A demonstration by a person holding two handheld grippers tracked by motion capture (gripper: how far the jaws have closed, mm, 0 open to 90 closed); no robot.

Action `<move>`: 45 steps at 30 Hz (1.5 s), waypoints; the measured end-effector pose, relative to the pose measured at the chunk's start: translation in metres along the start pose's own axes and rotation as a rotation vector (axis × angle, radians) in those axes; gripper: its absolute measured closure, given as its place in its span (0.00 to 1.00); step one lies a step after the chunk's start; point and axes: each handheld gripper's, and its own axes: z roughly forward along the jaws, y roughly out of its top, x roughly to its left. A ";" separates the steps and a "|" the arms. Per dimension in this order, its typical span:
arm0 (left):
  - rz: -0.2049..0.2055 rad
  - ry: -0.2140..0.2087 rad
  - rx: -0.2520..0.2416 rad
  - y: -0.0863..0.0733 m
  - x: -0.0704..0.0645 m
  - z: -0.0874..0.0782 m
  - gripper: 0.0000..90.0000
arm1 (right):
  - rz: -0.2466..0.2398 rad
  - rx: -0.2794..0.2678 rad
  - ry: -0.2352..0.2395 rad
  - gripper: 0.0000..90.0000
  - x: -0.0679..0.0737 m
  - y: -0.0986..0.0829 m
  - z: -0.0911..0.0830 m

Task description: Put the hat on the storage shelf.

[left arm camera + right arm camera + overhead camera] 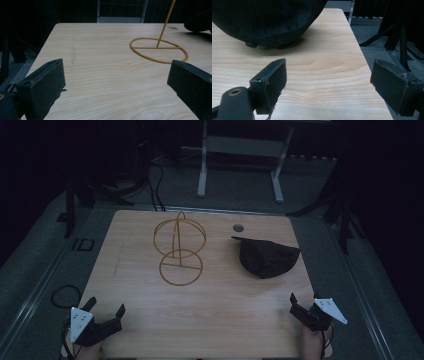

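From the high view, we've got the black cap [267, 257] lying just right of the yellow wire stand [179, 251], with the left gripper [106, 311] near the table [210, 320] edge on the stand's near-left side and the right gripper [303, 301] just this side of the cap, both spread and holding nothing. In the left gripper view the stand's base ring [158, 50] sits ahead, so we'd say steady it there. In the right gripper view the cap [267, 20] is close ahead with jaws wide apart; we'd go for the brim or edge, not the soft crown, then lift it over the stand.
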 end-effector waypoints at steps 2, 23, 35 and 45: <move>0.000 0.003 0.000 0.000 0.000 0.000 0.02 | 0.006 -0.004 0.003 0.15 0.000 0.000 0.000; 0.005 0.001 0.010 0.001 -0.001 0.000 0.02 | 0.064 0.170 0.317 0.13 0.009 0.032 0.040; 0.010 -0.002 0.015 0.000 -0.001 0.000 0.02 | 0.086 0.103 0.286 0.23 -0.001 0.056 0.072; 0.006 -0.004 0.015 0.000 -0.001 0.000 0.02 | 0.108 0.078 0.315 0.53 -0.007 0.069 0.103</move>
